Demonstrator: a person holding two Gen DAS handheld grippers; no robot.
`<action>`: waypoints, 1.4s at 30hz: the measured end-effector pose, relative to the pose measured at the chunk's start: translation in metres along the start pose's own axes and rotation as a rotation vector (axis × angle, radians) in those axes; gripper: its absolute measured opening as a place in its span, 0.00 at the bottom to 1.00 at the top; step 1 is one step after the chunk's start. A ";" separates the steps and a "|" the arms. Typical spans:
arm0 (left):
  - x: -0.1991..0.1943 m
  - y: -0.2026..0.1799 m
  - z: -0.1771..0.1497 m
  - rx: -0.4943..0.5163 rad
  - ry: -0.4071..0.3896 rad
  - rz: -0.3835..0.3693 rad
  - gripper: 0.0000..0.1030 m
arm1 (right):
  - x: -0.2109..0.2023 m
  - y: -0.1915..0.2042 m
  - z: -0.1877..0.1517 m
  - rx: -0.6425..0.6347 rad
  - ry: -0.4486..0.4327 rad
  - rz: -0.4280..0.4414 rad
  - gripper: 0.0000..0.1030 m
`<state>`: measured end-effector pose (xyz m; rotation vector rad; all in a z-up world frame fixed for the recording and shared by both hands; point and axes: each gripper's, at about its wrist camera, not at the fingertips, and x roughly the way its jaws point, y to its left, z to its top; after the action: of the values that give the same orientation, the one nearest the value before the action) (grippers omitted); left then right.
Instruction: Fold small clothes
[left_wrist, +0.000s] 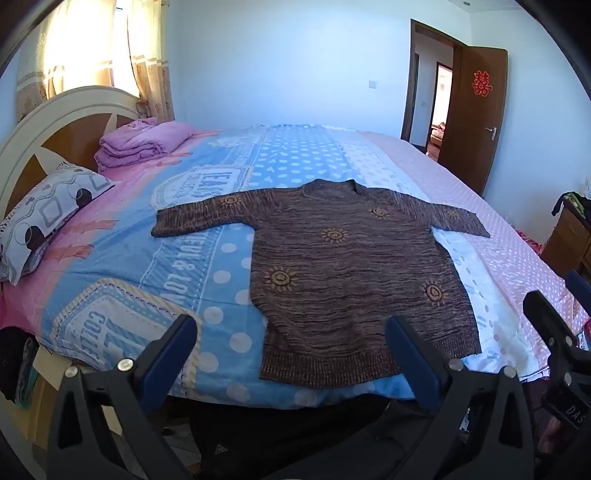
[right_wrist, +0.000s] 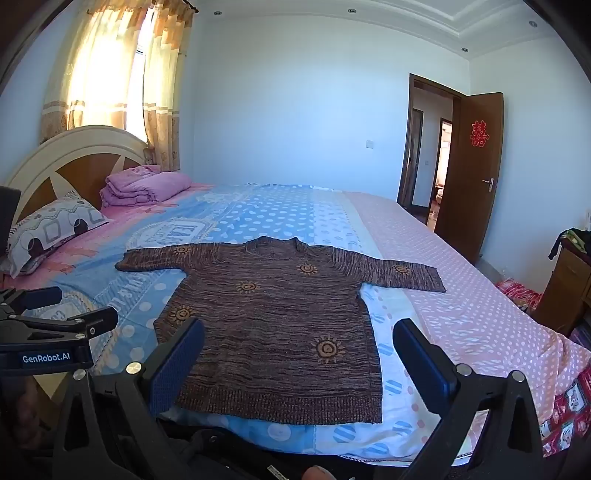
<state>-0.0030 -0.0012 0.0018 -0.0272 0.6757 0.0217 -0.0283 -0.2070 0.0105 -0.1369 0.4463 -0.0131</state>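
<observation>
A brown knitted sweater with orange sun motifs (left_wrist: 343, 280) lay flat near the close edge of a bed covered in a blue, pink and white patterned quilt (left_wrist: 122, 254). Its hem faced the near edge, its neckline pointed to the far wall, and both sleeves stretched out left and right. The long axis ran sleeve to sleeve, across the bed. The left gripper (left_wrist: 291, 354) and right gripper (right_wrist: 299, 365) both hovered short of the hem, fingers spread wide, holding nothing. Likely risks: the loose knit could bunch or slide on the smooth quilt, or a pinch could catch only one layer, leaving a crooked fold.
</observation>
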 end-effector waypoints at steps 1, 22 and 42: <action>0.003 0.001 0.002 -0.016 0.054 -0.010 1.00 | 0.000 0.000 0.000 0.000 0.000 -0.001 0.99; 0.007 0.003 -0.002 -0.007 0.040 -0.006 1.00 | 0.006 0.002 -0.007 0.023 0.001 0.032 0.99; 0.007 0.000 -0.002 -0.005 0.044 -0.005 1.00 | 0.007 0.000 -0.006 0.029 0.002 0.039 0.99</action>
<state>0.0008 -0.0016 -0.0040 -0.0337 0.7194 0.0182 -0.0245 -0.2078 0.0026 -0.0997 0.4505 0.0183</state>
